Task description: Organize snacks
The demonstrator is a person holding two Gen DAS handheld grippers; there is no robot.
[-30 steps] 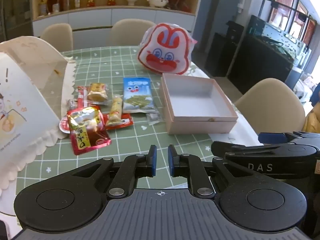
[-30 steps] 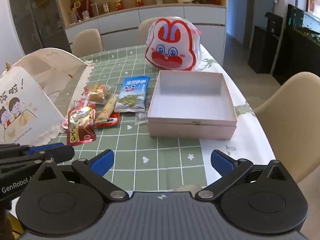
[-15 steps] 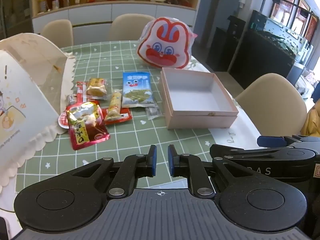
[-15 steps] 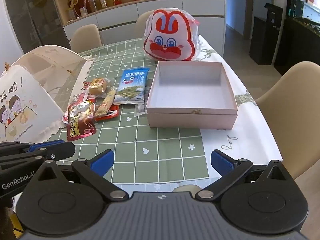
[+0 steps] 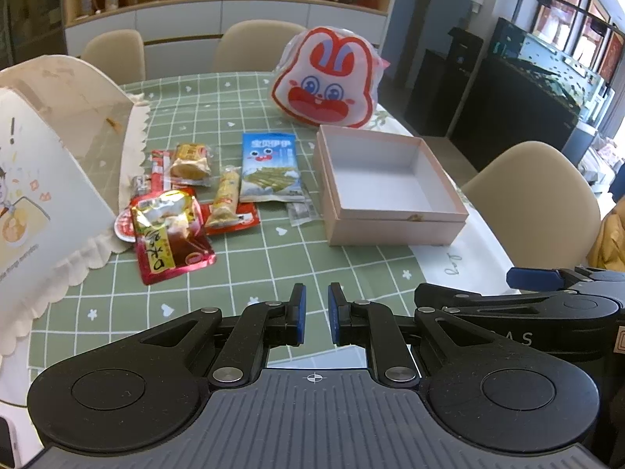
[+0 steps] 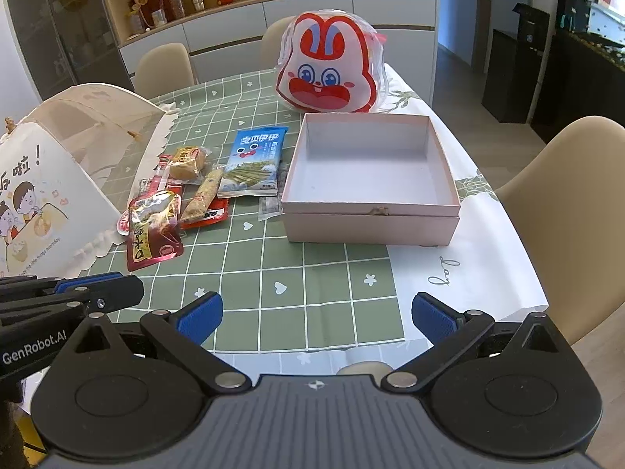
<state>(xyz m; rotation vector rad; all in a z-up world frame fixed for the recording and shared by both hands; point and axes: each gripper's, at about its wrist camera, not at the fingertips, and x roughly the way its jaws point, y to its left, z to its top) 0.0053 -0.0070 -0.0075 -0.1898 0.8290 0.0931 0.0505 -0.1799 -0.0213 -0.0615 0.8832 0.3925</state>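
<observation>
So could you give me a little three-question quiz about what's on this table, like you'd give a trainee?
1. True or false: the pink box already holds snacks.
2. Which gripper stands open: the left gripper or the right gripper?
3. The blue snack packet lies: A) inside the box, B) on the tablecloth beside the box, C) on a chair.

Key: 1 false; 2 right; 3 B.

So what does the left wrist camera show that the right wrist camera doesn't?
Only left wrist: the left gripper head-on, jaws nearly shut on nothing, and framed pictures on the right-hand wall. Only right wrist: the right gripper head-on, open wide and empty, and a dark glass cabinet. Both: the empty pink box, the snack pile and the rabbit bag.
</observation>
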